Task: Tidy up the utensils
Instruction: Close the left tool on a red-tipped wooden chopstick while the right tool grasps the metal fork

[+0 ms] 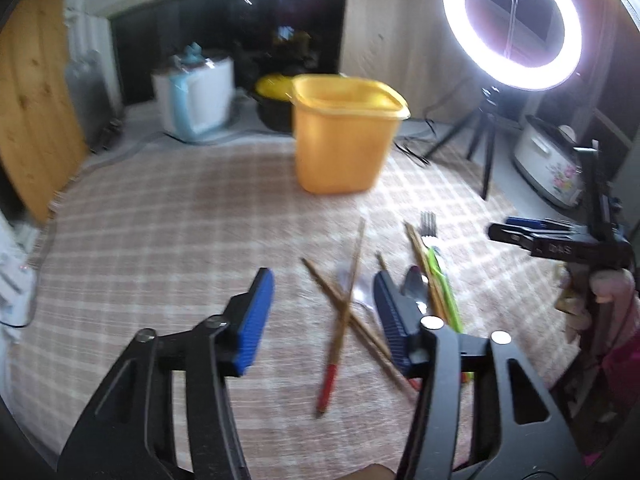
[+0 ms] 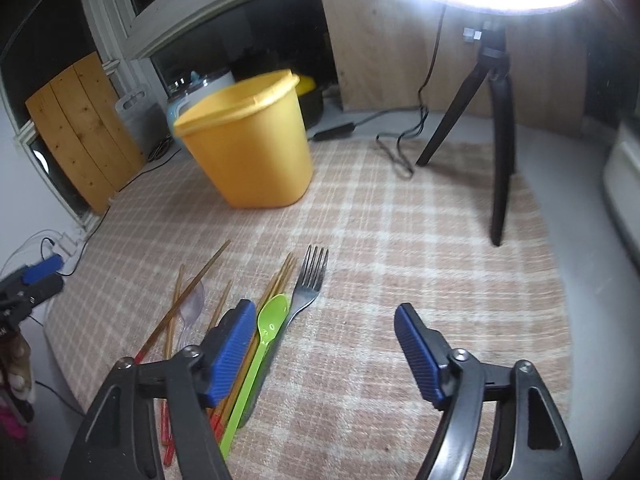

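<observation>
Several utensils lie loose on the checked cloth [image 1: 160, 240]: crossed red-tipped chopsticks [image 1: 348, 300], a clear plastic spoon [image 2: 192, 304], a metal spoon [image 1: 416, 284], a green plastic spoon [image 2: 272, 320] and a steel fork [image 2: 308, 284]. Behind them stands a yellow tub [image 1: 344, 136], upright and open-topped, also seen in the right wrist view [image 2: 252, 140]. My left gripper [image 1: 324, 312] hovers open over the crossed chopsticks, its pads clear of them. My right gripper [image 2: 326, 340] is open above bare cloth, with its left finger over the green spoon and chopsticks. Neither holds anything.
A ring light on a black tripod [image 2: 496, 140] stands at the back right, its cable [image 2: 400, 148] trailing on the cloth. A white and blue kettle [image 1: 196, 96], a wooden board [image 1: 36, 100] and a flowered cooker [image 1: 548, 164] line the edges.
</observation>
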A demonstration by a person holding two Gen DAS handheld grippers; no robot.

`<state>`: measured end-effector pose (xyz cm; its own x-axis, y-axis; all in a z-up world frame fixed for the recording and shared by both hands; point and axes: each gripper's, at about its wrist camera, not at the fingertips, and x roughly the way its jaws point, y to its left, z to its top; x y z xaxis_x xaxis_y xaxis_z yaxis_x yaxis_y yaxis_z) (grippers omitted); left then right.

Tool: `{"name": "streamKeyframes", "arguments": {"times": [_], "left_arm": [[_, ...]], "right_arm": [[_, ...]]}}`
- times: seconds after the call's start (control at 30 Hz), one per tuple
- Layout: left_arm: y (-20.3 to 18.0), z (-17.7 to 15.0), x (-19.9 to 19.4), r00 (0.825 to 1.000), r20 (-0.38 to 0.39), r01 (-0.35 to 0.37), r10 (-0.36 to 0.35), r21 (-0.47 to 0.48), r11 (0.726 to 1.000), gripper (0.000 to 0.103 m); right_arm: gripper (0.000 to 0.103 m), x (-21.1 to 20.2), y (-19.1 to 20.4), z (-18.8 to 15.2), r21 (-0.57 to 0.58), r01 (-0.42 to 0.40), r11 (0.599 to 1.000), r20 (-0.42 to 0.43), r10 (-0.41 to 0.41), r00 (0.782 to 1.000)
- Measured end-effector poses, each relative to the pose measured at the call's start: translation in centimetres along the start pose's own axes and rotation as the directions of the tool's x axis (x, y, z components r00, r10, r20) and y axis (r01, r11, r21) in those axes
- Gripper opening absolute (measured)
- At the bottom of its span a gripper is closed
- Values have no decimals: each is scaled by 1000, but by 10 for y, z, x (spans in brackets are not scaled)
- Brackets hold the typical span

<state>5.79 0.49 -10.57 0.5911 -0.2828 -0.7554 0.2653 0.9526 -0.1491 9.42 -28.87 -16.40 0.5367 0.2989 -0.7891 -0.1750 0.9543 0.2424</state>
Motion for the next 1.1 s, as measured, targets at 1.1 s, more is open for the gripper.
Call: {"name": "streamKeyframes", "arguments": {"times": [1.1], "left_arm": [[-25, 10, 138, 965, -262, 57, -20, 135, 989, 16]], "right_arm": [[33, 94, -16, 30, 95, -182, 979, -130, 194, 972]]}}
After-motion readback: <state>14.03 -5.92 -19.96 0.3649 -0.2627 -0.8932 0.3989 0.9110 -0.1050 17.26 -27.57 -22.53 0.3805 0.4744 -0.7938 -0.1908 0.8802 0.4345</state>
